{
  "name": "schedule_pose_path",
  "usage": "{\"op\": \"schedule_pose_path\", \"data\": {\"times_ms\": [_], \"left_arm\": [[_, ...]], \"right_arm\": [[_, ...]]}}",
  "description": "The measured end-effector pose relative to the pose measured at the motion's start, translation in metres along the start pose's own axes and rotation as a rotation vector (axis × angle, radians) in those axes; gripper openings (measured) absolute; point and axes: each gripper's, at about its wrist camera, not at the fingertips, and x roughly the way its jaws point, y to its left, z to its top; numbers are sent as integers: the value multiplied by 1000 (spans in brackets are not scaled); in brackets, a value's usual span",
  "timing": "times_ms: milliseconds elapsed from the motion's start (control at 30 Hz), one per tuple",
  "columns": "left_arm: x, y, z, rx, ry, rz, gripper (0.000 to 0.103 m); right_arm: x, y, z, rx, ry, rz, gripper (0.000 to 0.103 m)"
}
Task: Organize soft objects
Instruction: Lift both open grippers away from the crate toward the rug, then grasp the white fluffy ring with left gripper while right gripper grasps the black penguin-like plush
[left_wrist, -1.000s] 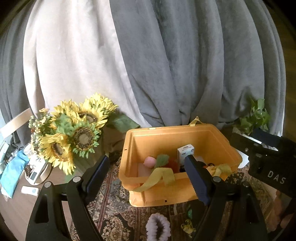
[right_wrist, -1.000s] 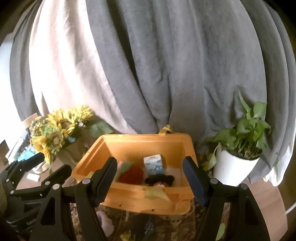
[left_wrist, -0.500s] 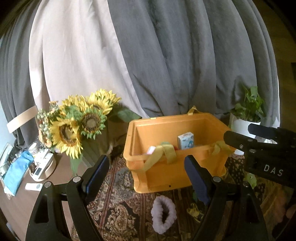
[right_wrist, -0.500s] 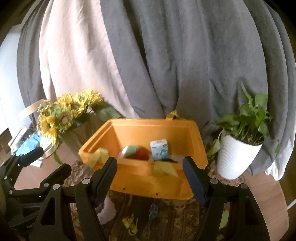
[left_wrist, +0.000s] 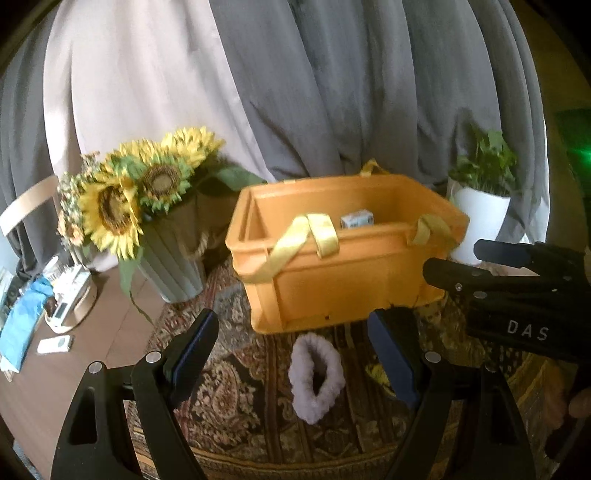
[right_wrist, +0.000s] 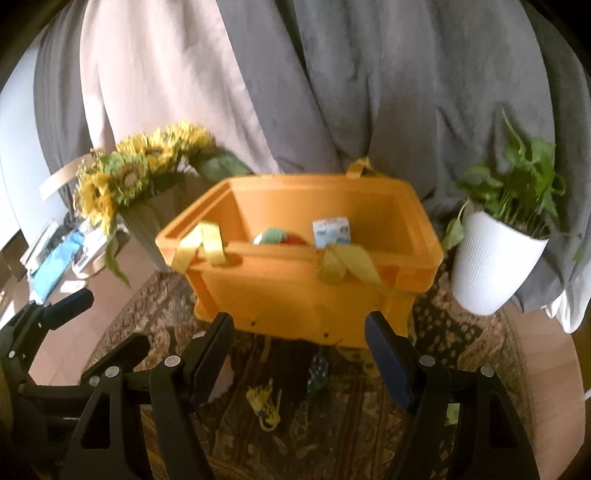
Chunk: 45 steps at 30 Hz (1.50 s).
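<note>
Heavy grey and pale pink curtains (left_wrist: 295, 92) hang in deep folds behind the orange bin (left_wrist: 343, 273), the landmark here. Under the bin lies a patterned rug (left_wrist: 236, 402) in dark reds and golds, spread over a brown wooden surface (left_wrist: 55, 391).

The bin is a rectangular box of smooth hard plastic with a thick rim, and limp yellow fabric straps (left_wrist: 306, 236) drape over its near wall. Left of the bin stands a ribbed grey-green vase (left_wrist: 173, 266) of sunflowers (left_wrist: 110, 210) with ragged yellow petals. Right of the bin sits a white ribbed pot (right_wrist: 491, 258) holding a leafy green plant (right_wrist: 524, 181).

The left gripper (left_wrist: 295, 354) hovers in front of the bin, its black jaws spread wide with nothing between them. The right gripper (right_wrist: 299, 350), also black, hovers before the bin's near wall, jaws likewise wide apart and empty.

On the rug just in front of the bin lies a fluffy lilac scrunchie (left_wrist: 316, 376), a soft looped ring, framed between the left jaws but untouched. Inside the bin sit a small white carton (right_wrist: 330, 230) and a round green and red soft toy (right_wrist: 282, 236), both against the near wall. On the rug in front of the bin, right of the scrunchie, lie a small yellow toy (right_wrist: 264, 402) and a small dark one (right_wrist: 317, 373), both blurred.
</note>
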Motion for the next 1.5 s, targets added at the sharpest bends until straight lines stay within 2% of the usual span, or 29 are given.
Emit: {"op": "schedule_pose_path", "data": {"times_ms": [833,1033,1233,1400,1500], "left_arm": [[61,-12,-59,24,217,-71,83],[77,-11,-65,6,250,-84,78],[91,-10,-67,-16,279,-97,63],[101,-11,-66,-11,286,-108,40],[103,-12,-63,0,279,-112,30]], "right_arm": [[71,-8,-41,-5,201,7,74],[85,-8,-43,-6,221,16,74],[101,-7,-44,6,241,31,74],[110,-8,-43,13,250,34,74],[115,-10,-44,19,259,38,72]]}}
